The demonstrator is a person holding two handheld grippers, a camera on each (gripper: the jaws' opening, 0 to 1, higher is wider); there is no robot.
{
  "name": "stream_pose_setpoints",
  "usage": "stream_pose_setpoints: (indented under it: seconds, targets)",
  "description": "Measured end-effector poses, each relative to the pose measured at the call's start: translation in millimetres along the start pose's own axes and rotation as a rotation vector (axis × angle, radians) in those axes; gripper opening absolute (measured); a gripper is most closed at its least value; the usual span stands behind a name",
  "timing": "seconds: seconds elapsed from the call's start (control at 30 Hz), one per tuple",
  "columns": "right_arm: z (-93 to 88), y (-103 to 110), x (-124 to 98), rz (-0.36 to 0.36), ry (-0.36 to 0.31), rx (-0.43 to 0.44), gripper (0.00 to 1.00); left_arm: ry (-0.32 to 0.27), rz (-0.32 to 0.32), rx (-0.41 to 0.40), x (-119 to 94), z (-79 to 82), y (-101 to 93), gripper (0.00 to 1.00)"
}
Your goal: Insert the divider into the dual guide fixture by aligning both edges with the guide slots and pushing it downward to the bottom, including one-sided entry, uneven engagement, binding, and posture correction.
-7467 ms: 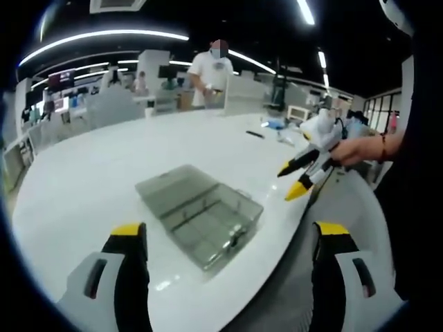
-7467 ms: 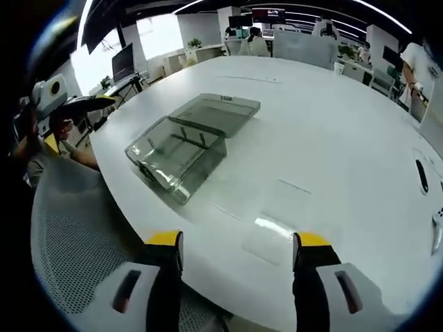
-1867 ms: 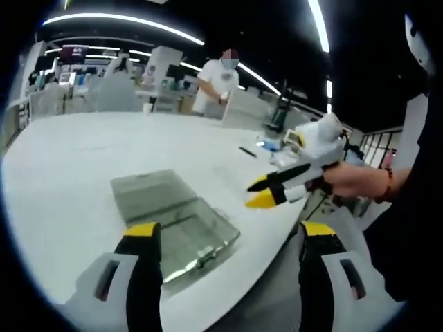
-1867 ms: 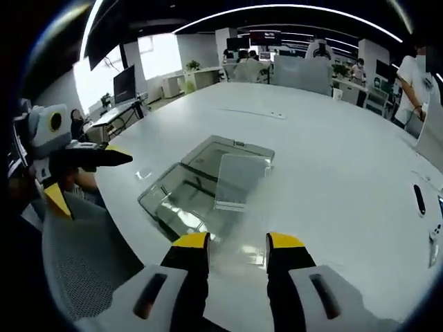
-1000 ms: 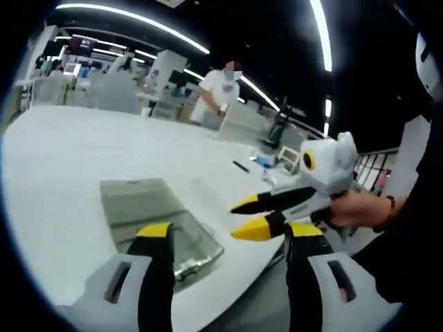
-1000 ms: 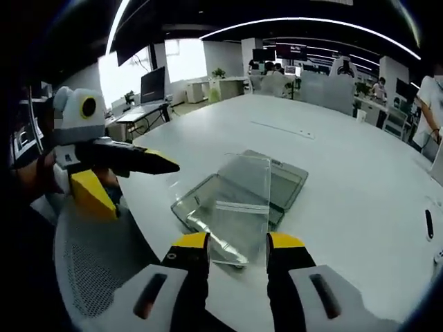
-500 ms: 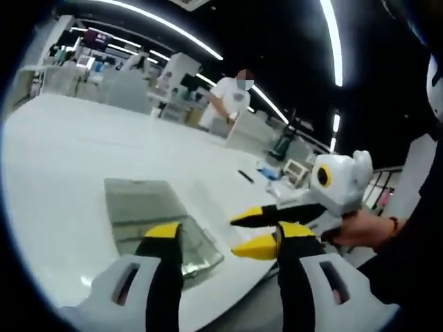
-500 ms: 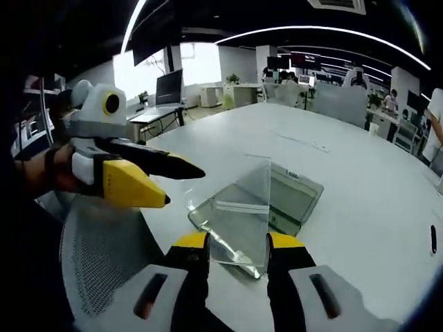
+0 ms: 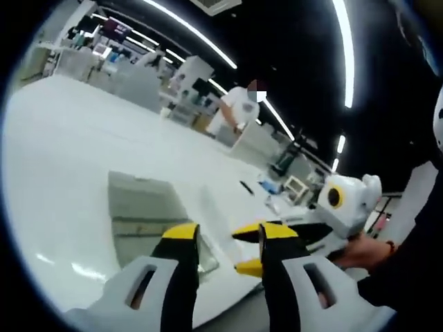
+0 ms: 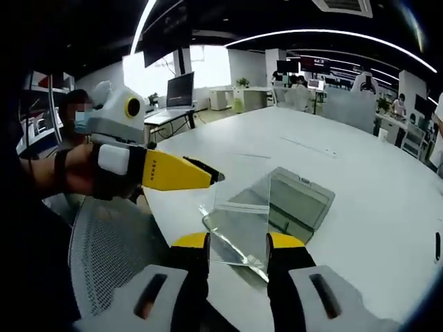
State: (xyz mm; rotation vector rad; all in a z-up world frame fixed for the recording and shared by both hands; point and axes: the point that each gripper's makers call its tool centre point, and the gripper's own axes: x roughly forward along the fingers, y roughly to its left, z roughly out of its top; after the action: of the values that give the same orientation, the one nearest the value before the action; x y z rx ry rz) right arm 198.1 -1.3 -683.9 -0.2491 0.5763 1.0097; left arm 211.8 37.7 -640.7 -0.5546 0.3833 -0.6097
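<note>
My right gripper (image 10: 237,242) is shut on the lower part of a clear plastic divider (image 10: 242,200), which stands upright above the table's near edge. Behind it, the smoky clear guide fixture (image 10: 301,197) lies on the white table. My left gripper (image 10: 214,180) comes in from the left, and its tips reach the divider's upper left edge. In the left gripper view, the left gripper (image 9: 228,234) shows a narrow gap with nothing plainly between the jaws. The right gripper (image 9: 241,249) sits just beyond it with the faint divider (image 9: 211,204), and the fixture (image 9: 142,207) is further left.
The white table (image 10: 360,173) is broad and curved. A grey mesh chair (image 10: 111,242) stands below its near edge. A person in white (image 9: 235,114) stands at the far side. Small items (image 9: 270,187) lie toward the table's far right end.
Over the last second the right gripper has lifted the divider higher off the table. The left gripper has come in to the divider's edge and its jaws have narrowed.
</note>
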Motion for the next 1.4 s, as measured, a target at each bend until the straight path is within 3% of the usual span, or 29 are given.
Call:
stream_pose_setpoints:
  seconds: [0.17,0.47,0.73,0.87,1.4]
  targets:
    - [3.4,4,1,0.014,-0.007,-0.003,0.28,-0.018,0.013,-0.02,-1,2.1,4.1,0.24]
    - [7.7,12,2,0.041,-0.015,-0.018,0.28,-0.058,0.018,-0.136,-2,7.7,14.0,0.08]
    - [11.6,15,2,0.053,-0.024,-0.025,0.28,-0.082,0.013,-0.193,-3,10.2,18.0,0.0]
    - [12.4,15,1,0.058,-0.029,-0.021,0.28,-0.091,-0.024,-0.278,-3,10.9,14.4,0.0]
    - [15.6,18,-2,0.101,-0.021,-0.078,0.3,-0.074,-0.05,-0.256,-10,11.0,13.2,0.0]
